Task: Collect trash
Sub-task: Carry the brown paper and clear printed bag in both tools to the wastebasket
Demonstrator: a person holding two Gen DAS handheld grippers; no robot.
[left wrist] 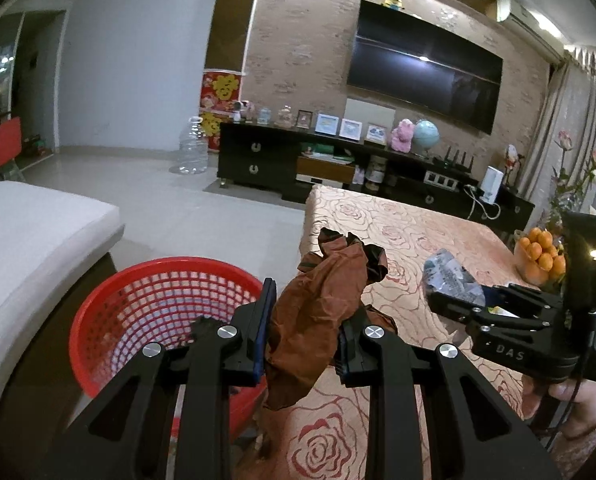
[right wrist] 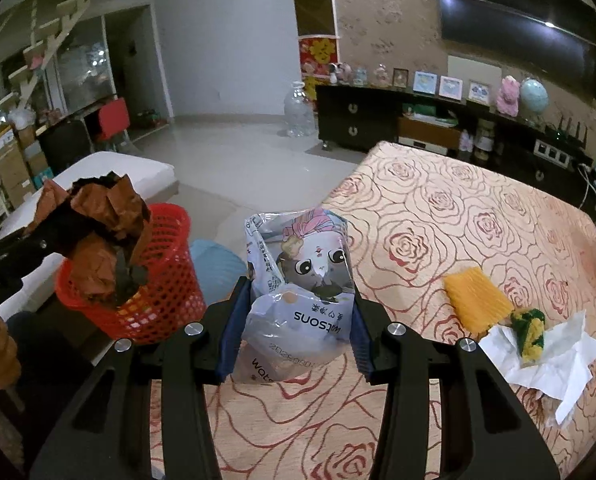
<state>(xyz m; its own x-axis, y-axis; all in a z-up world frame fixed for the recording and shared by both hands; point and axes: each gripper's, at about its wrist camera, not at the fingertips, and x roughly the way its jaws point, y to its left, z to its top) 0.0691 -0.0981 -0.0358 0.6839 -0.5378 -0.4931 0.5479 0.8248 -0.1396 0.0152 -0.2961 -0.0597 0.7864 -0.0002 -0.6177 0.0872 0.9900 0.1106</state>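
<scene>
My left gripper (left wrist: 306,320) is shut on a crumpled brown paper bag (left wrist: 322,304), held just right of a red mesh basket (left wrist: 137,272) on the floor beside the table. In the right wrist view the brown paper bag (right wrist: 105,216) hangs over the basket (right wrist: 169,280), pinched by the left gripper (right wrist: 57,236). My right gripper (right wrist: 300,292) is shut on a silvery wipes packet (right wrist: 298,264) above the table's edge. The same packet (left wrist: 450,276) shows in the right gripper (left wrist: 454,296) at the right of the left wrist view.
The table (right wrist: 458,208) wears a rose-patterned cloth. On it lie a yellow ribbed piece (right wrist: 474,300), a green-yellow wrapper (right wrist: 532,332) on white tissue (right wrist: 554,368), and a bowl of oranges (left wrist: 538,260). A white cushioned bench (left wrist: 37,232) flanks the basket. A dark TV cabinet (left wrist: 257,156) stands behind.
</scene>
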